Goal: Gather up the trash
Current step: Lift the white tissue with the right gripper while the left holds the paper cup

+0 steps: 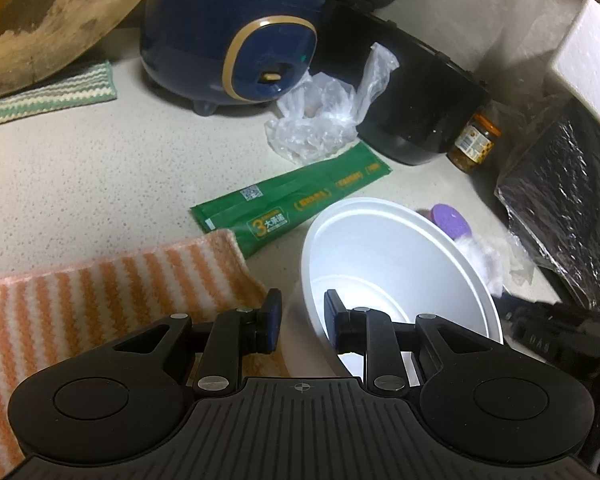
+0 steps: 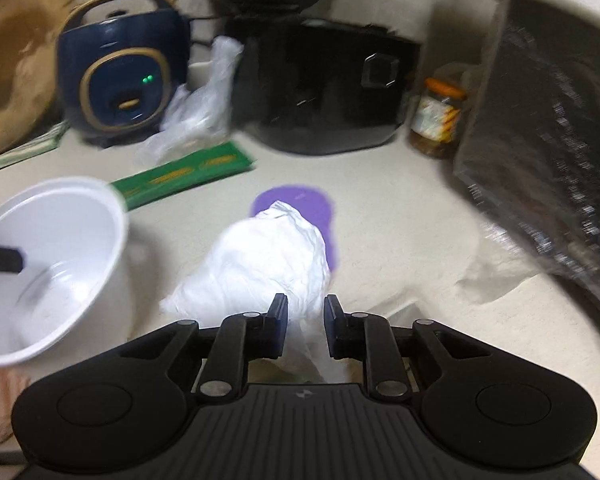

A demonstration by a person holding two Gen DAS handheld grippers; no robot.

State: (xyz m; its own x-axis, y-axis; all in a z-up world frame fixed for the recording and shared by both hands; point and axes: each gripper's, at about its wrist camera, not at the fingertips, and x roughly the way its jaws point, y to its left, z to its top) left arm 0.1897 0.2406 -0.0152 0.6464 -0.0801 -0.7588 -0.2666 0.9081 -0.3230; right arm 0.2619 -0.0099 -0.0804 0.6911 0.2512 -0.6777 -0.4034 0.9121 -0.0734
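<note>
Trash lies scattered on the speckled counter (image 1: 80, 168), in front of the appliances. From where I stand, the largest piece is the white foam bowl (image 1: 380, 248), at about 5 o'clock in the left wrist view. The left gripper (image 1: 302, 326) pinches its near rim, one finger outside the wall and one inside. I judge this bowl very light but brittle, so a hard squeeze can crack the rim; the hold on the rim is a good place.

Next in size is the green packet (image 1: 300, 196), flat on the counter at 12 o'clock of the bowl, with one end under the orange striped cloth (image 1: 100, 292). It looks thin and slippery, and probably it is easier to take it by a free edge.

The clear plastic bag (image 1: 320, 116) is crumpled at 12 o'clock of the packet, against the blue cooker (image 1: 228, 40) and the black appliance (image 1: 420, 92). It is soft, and any raised fold can be pinched.

The crumpled white tissue (image 2: 268, 256) is the smallest piece that is in work. In the right wrist view it sits at the centre, partly over a purple lid (image 2: 300, 200). The right gripper (image 2: 306, 330) has its fingers around the near tail of the tissue, with a narrow gap; whether they already press it I cannot tell. The tissue is soft and weightless, so the bulk is the best place to hold.
</note>
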